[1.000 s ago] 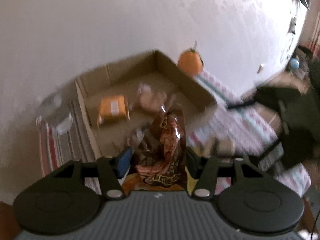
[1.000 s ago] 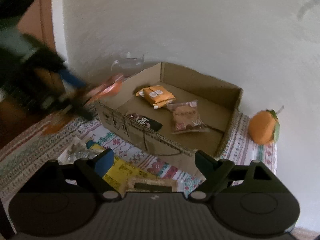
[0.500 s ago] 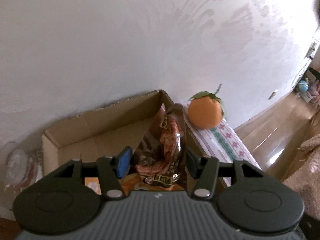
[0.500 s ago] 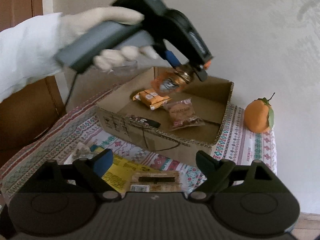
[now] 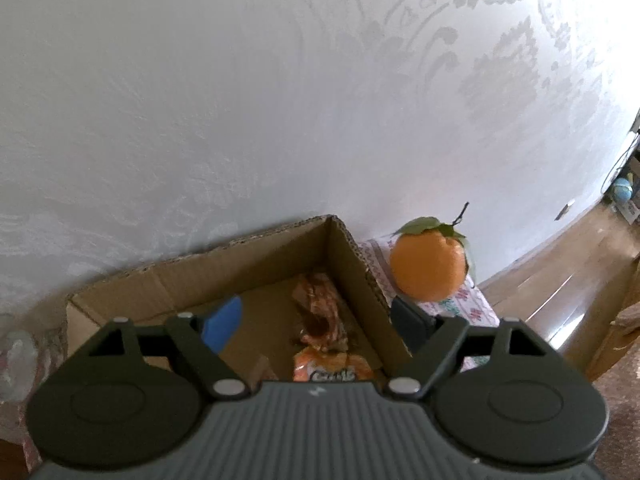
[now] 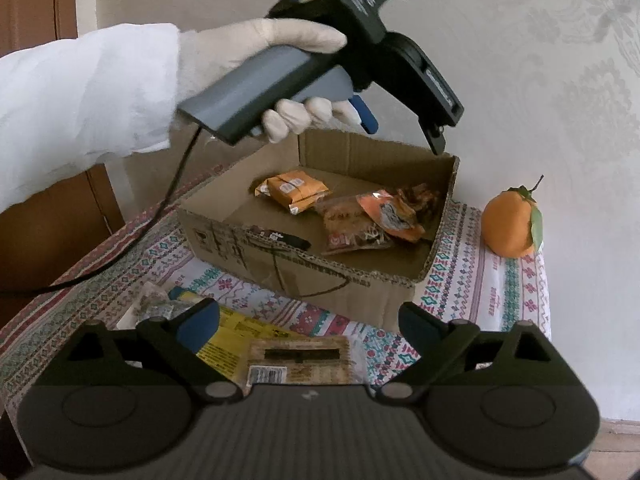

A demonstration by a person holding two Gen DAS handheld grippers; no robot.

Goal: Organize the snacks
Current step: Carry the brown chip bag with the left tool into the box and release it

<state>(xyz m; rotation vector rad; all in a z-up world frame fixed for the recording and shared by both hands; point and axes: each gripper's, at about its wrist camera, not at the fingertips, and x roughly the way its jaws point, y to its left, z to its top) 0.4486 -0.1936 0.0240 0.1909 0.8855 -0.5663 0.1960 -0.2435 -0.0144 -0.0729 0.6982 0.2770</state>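
Observation:
My left gripper (image 5: 318,320) is open and empty above the right end of the cardboard box (image 5: 160,292). The orange-brown snack bag (image 5: 324,320) lies in the box below it, against the right wall; it also shows in the right wrist view (image 6: 394,212). The box (image 6: 320,276) also holds an orange packet (image 6: 294,190), a brown cookie pack (image 6: 348,228) and a dark bar (image 6: 280,236). The left gripper shows from outside (image 6: 434,140) over the box's far right corner. My right gripper (image 6: 308,326) is open and empty above a yellow pack (image 6: 236,340) and a tan pack (image 6: 300,364) on the tablecloth.
An orange with a leaf (image 6: 510,224) stands on the patterned tablecloth (image 6: 512,296) right of the box, also in the left wrist view (image 5: 428,264). A crumpled clear wrapper (image 6: 152,308) lies by the yellow pack. The wall is just behind the box.
My left gripper carried the snack bag over the box, opened and let it go; the bag now lies in the box's right end. My right gripper stayed open in place.

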